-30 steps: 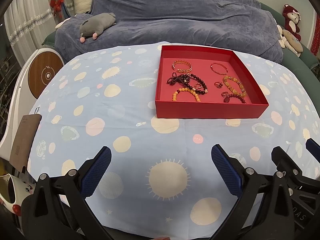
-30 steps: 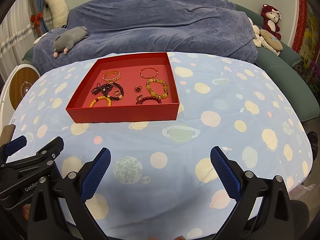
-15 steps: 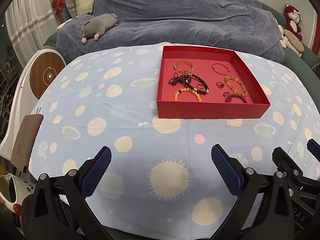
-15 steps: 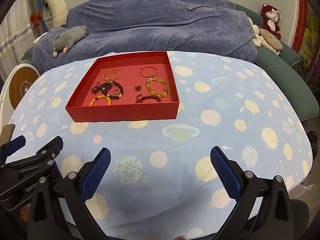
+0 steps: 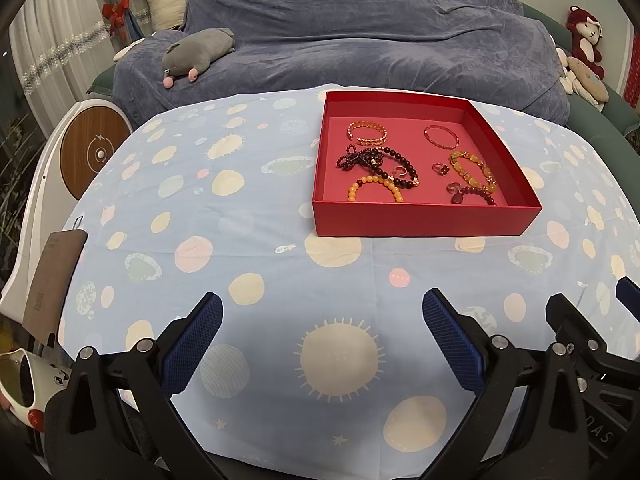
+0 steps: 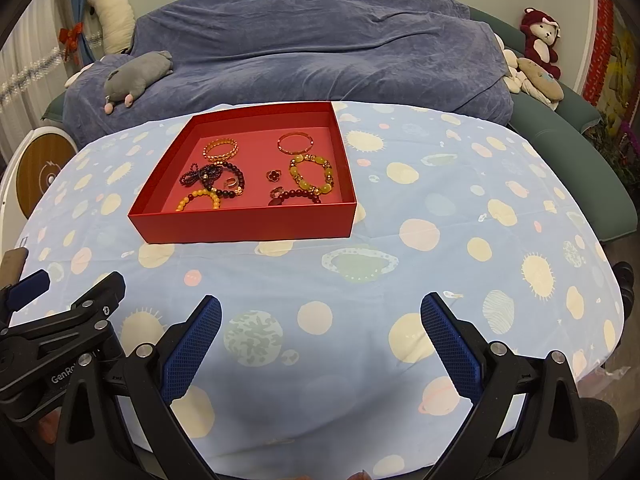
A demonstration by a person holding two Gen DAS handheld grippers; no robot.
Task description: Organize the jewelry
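Sofa (image 5: 360, 40) under a blue-grey cover runs across the far side, well beyond both grippers, with a grey plush toy (image 5: 200, 50) lying on it. Nearer, a table in a pale blue planet-print cloth (image 5: 240, 200) spreads beneath both tools. A red tray (image 5: 424, 222) sits on the cloth well ahead of the left gripper (image 5: 322, 340), off to its right; from the right gripper (image 6: 320, 338) the same tray (image 6: 248, 228) lies ahead and to its left. Both grippers hover over the near cloth with blue-padded fingers spread wide, holding nothing. Inside the tray lie a dark bead string (image 5: 376, 160), a yellow bead bracelet (image 5: 472, 170), an orange bead bracelet (image 5: 374, 184), a gold cuff (image 5: 367, 133), a thin pink bangle (image 5: 441, 136), a dark red bracelet (image 5: 476, 194) and a small flower ring (image 5: 441, 168), the orange one nearest the front wall
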